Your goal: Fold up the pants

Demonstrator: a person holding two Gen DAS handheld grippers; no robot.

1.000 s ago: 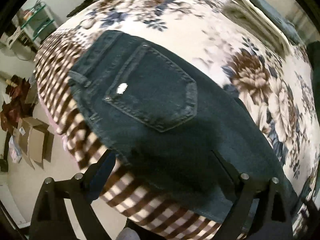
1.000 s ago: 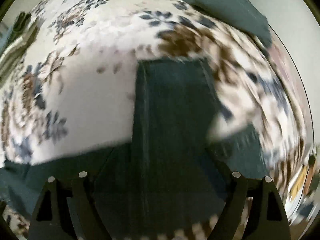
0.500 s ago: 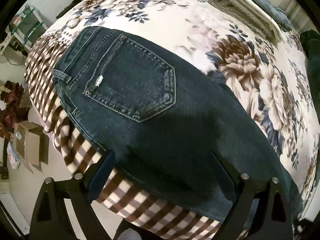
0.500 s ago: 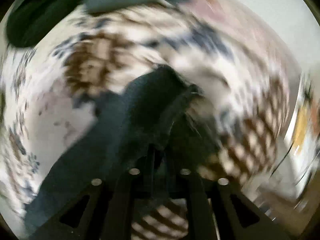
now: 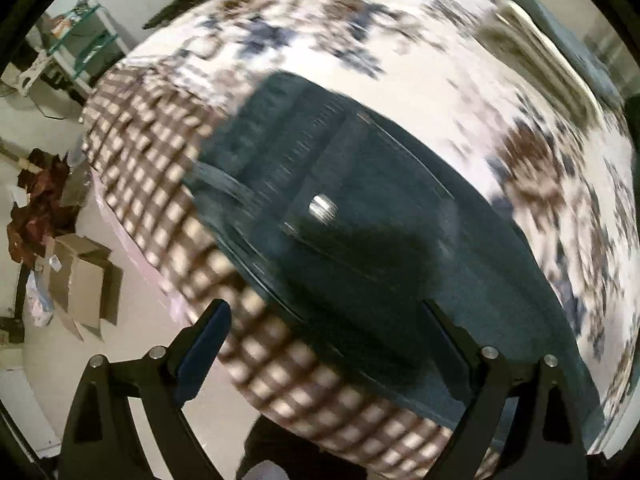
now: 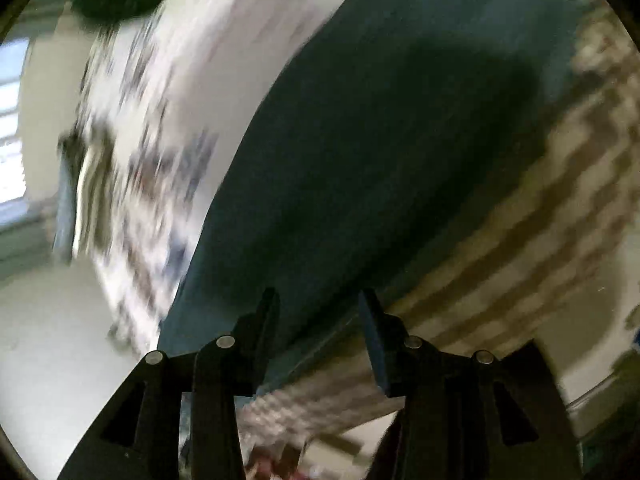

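Dark blue jeans lie flat on a bed, back pocket up, waistband toward the bed's left edge. My left gripper is open wide and hovers over the jeans' near edge; nothing is between its fingers. In the right wrist view the jeans fill the middle as a long dark band, much blurred. My right gripper is open a moderate width just above the jeans' near edge, with nothing held.
A floral bedspread covers the bed, with a brown checked blanket hanging over its side. Folded towels lie at the far right. Cardboard boxes and clutter sit on the floor at left.
My right gripper, shut on jeans cloth half a second ago, has opened and swung round over the jeans. My left gripper has stayed open and shifted; the view is now blurred.
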